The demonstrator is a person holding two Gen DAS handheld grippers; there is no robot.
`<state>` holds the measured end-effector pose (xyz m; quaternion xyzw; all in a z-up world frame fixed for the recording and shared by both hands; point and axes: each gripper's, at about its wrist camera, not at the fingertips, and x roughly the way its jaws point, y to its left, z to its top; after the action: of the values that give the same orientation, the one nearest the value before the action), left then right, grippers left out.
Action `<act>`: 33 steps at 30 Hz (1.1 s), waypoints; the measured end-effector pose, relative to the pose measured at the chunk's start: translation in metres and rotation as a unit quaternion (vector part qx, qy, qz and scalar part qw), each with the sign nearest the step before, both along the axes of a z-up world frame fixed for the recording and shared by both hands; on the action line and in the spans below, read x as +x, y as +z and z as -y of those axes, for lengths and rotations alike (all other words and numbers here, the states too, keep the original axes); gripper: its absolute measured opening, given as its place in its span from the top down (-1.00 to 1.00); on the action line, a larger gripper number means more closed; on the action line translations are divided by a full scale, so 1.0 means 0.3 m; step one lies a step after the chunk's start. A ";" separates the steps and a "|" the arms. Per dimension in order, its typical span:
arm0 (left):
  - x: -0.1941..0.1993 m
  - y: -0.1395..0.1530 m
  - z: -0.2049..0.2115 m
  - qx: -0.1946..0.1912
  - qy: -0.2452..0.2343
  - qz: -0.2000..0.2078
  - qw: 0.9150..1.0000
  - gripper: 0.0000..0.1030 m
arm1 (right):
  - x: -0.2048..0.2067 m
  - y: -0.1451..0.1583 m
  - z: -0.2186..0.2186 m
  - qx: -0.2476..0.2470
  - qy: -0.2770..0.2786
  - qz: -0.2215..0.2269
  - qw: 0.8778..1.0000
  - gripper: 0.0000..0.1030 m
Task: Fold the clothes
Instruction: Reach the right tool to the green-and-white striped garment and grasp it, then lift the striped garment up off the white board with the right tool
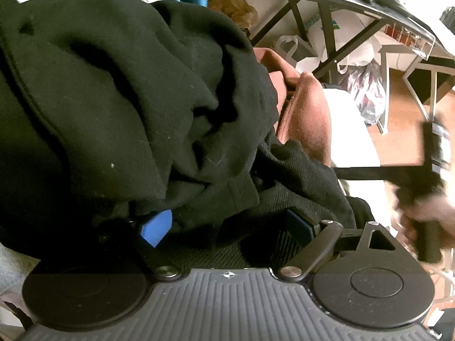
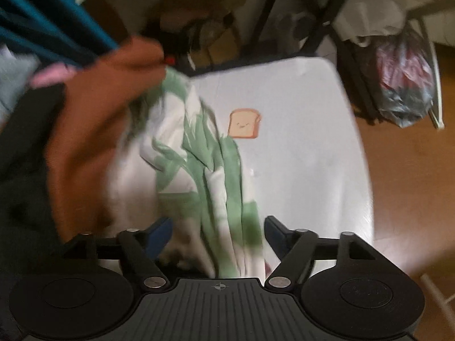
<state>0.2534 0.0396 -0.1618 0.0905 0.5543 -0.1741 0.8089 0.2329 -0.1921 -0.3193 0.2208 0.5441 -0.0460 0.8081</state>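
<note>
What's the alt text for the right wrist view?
Open right hand-held gripper points down at a crumpled green-and-white patterned cloth lying between its blue-padded fingers, on a white tabletop bearing a cartoon toast-slice sticker. A rust-brown fleece garment and black fabric are heaped to the left. The picture is motion-blurred.

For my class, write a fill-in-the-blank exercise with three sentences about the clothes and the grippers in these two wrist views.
1. The garment bunched over the left gripper is ____ in colour.
2. The white surface carries a picture of a slice of ____.
3. The cloth between the right gripper's open jaws is white and ____.

Missing words: black; toast; green
</note>
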 end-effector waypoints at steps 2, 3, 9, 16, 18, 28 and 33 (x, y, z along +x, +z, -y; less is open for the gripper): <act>0.002 -0.003 -0.002 0.002 -0.003 -0.001 1.000 -0.73 | 0.066 -0.068 -0.034 -0.004 0.014 -0.024 1.000 -0.36; 0.003 -0.005 -0.003 0.004 -0.004 -0.001 1.000 -0.73 | 0.093 -0.098 -0.048 -0.003 0.020 -0.037 0.999 -0.35; 0.009 -0.015 -0.004 0.002 0.004 -0.004 1.000 -0.75 | 0.056 -0.074 -0.024 -0.027 0.034 -0.031 0.999 0.82; 0.028 -0.025 -0.006 -0.003 0.007 -0.010 1.000 -0.75 | -0.187 0.087 0.219 -0.012 -0.110 0.028 0.994 0.83; 0.033 -0.027 -0.006 -0.002 0.009 -0.012 1.000 -0.76 | -0.243 0.134 0.250 -0.012 -0.126 0.041 0.991 0.83; 0.035 -0.015 -0.007 -0.008 0.022 -0.011 1.000 -0.76 | -0.346 0.431 0.236 0.037 -0.131 0.180 0.974 0.84; 0.033 0.016 -0.004 -0.029 0.036 -0.002 0.999 -0.76 | -0.321 0.572 0.266 0.069 -0.068 0.215 0.972 0.83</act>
<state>0.2632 0.0409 -0.1571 0.0467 0.5538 -0.1615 0.8155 0.1368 -0.2717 -0.1477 0.3172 0.3431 -0.0146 0.8840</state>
